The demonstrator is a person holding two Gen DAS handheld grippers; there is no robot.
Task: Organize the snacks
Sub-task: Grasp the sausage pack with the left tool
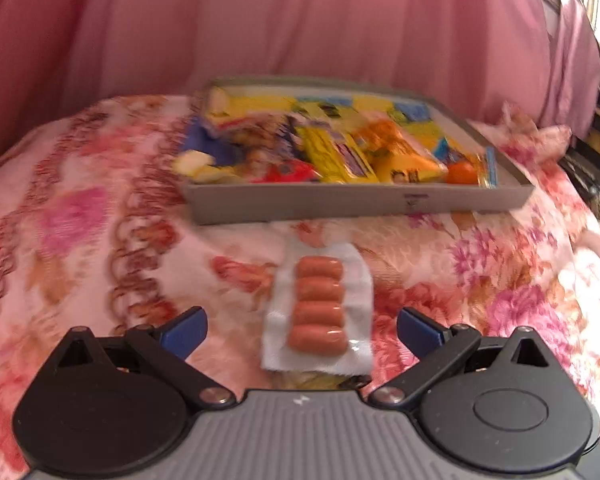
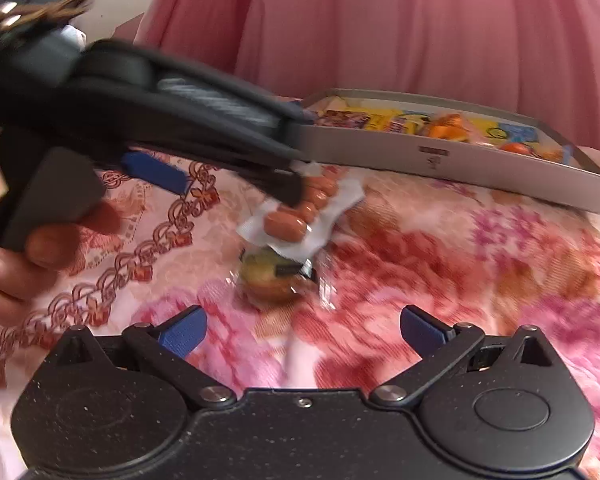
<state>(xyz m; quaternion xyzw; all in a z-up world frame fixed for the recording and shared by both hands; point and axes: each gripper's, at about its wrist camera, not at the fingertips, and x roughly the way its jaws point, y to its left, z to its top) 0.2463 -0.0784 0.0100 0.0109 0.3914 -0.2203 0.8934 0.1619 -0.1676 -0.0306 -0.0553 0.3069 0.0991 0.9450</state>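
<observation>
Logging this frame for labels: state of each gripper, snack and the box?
left gripper: open, straddling the pack
right gripper: open, holding nothing
sausage pack: sealed, on the bedspread, overlapping the bun
wrapped bun: wrapped, outside the box
snack box: open-topped, snacks inside

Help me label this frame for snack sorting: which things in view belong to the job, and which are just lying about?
Belongs to the job:
- sausage pack, between the open left gripper's fingers
- grey tray of snack packets
- wrapped round pastry on the bed, ahead of the open right gripper

Just lying about:
- floral bedspread
- pink curtain
</observation>
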